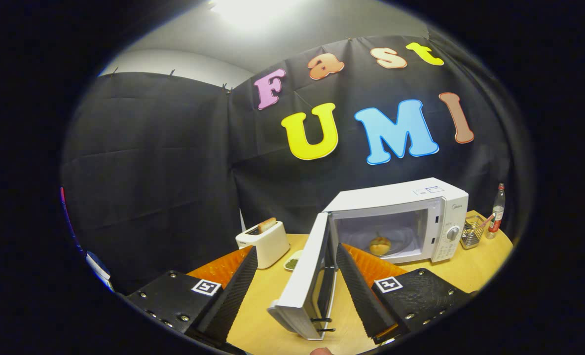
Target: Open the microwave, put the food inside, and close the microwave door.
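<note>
A white microwave (423, 197) stands on the wooden table (470, 268), beyond my right finger. Its door (305, 281) swings wide open toward me, edge-on, and hangs between my two fingers. Inside the lit cavity a round bun (380, 245) rests on the floor of the oven. My gripper (296, 256) is open, its fingers spread on either side of the door's free edge; I cannot tell if either finger touches the door. Nothing is held.
A white toaster (264, 242) with a slice of bread in it stands left of the microwave, a small dish (292, 261) of green stuff beside it. A wire basket (471, 231) and a bottle (496, 211) stand right of the microwave.
</note>
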Available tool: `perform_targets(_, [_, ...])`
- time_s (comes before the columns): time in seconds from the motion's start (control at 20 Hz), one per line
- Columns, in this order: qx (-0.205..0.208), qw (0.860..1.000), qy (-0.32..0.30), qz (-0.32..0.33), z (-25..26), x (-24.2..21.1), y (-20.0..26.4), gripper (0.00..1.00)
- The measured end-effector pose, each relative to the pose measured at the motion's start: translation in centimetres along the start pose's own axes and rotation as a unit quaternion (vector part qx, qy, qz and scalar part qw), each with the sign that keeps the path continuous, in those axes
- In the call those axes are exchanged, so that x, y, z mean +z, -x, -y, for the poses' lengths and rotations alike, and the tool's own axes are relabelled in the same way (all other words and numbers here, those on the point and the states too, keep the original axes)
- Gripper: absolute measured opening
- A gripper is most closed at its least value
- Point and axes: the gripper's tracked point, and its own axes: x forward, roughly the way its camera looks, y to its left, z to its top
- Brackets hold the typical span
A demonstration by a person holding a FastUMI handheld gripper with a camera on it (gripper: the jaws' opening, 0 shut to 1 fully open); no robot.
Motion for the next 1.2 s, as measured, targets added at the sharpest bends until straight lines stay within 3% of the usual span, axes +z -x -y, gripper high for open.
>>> perform_targets(0.4, [0.069,0.996,0.007,-0.049,-7.3,-4.9,-0.3,0.97])
perform_targets(0.8, [0.086,0.989,0.018,-0.123,-8.0,-11.5,-1.5,0.97])
perform_targets(1.1, [0.081,0.986,0.019,-0.141,-6.2,-12.4,-2.1,0.74])
perform_targets(1.2, [0.067,0.988,0.023,-0.140,-4.9,-12.4,-2.3,0.60])
